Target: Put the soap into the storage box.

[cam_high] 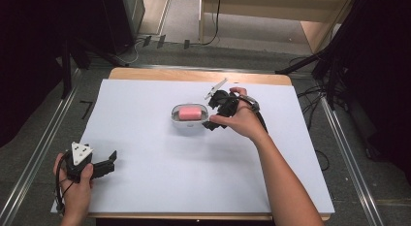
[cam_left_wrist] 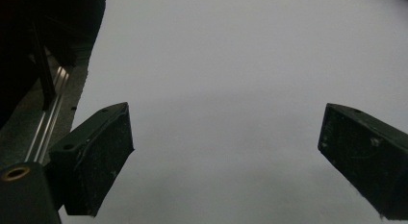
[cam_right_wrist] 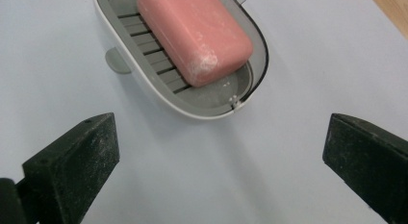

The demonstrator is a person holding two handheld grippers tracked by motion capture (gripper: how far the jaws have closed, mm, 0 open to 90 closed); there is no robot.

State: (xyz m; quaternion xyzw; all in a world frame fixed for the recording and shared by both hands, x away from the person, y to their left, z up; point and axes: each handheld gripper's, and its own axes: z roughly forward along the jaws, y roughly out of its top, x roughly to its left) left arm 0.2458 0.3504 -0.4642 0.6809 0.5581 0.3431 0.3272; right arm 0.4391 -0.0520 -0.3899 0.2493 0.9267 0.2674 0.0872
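Observation:
A pink bar of soap (cam_high: 190, 112) lies in a white soap dish (cam_high: 186, 124) with a grey slatted insert, at the middle of the white-covered table (cam_high: 160, 182). My right gripper (cam_high: 210, 113) sits just right of the dish, pointing at it, open and holding nothing. In the right gripper view the soap (cam_right_wrist: 192, 36) and the dish (cam_right_wrist: 202, 114) lie a little beyond the gripper (cam_right_wrist: 220, 137), whose jaws stand wide apart. My left gripper (cam_high: 110, 163) rests at the front left of the table, open; in its own view the gripper (cam_left_wrist: 226, 132) has bare white sheet between its jaws.
The wooden table edge (cam_high: 194, 74) shows at the back. Metal rails (cam_high: 39, 143) run along the floor on both sides. Dark stands and cables (cam_high: 320, 66) are at the back right, off the table.

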